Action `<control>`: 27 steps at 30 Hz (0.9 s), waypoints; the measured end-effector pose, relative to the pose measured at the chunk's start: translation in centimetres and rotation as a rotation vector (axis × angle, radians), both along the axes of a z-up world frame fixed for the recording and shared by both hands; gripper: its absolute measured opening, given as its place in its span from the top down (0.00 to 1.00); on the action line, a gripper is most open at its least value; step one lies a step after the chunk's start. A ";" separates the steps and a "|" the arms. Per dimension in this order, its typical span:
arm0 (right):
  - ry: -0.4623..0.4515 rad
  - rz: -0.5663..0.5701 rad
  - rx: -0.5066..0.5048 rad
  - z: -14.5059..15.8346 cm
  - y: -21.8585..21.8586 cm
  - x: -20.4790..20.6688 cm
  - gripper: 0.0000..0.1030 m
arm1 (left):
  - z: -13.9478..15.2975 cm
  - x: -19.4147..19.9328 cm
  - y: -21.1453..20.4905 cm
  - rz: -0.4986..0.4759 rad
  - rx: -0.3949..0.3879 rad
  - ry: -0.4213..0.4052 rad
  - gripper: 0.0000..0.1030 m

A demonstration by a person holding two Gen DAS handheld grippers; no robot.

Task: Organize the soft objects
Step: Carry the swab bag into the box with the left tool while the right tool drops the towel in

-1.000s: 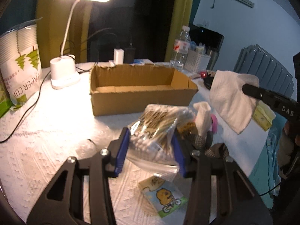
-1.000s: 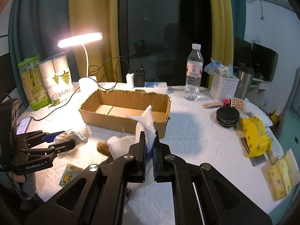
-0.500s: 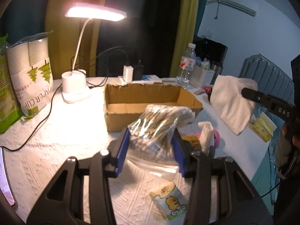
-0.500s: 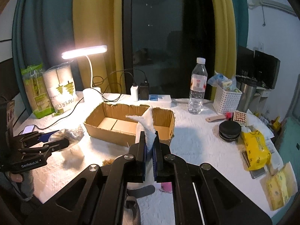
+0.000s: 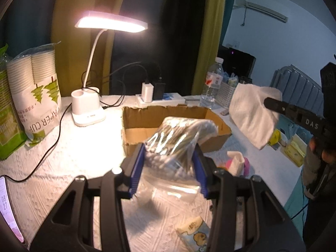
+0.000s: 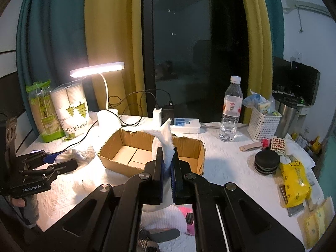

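The left gripper pinched the bag of cotton swabs, the right gripper the white cloth; both wanted carrying over the cardboard box before its jaws let go.

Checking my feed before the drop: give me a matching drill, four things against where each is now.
Things:
1. white cloth
2. swab bag
3. box
4. bottle

Places:
A. standing beside the white basket
B. clamped in the right gripper
C. empty, mid-table
D. held in the left gripper

Pairs: 1-B, 2-D, 3-C, 4-A
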State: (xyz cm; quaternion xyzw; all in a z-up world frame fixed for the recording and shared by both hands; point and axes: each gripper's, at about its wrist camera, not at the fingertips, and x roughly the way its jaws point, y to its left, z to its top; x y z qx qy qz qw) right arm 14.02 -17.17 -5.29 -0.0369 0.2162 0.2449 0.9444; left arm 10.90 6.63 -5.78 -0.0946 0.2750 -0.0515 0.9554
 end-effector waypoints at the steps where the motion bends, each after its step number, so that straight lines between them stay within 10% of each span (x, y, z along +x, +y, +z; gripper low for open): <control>1: 0.000 0.003 0.003 0.0 0.0 0.2 0.94 | 0.1 0.3 0.0 0.003 0.001 -0.001 0.56; 27: 0.052 0.018 -0.002 -2.7 0.6 10.2 0.94 | -1.5 10.8 -0.8 0.054 0.028 0.012 0.56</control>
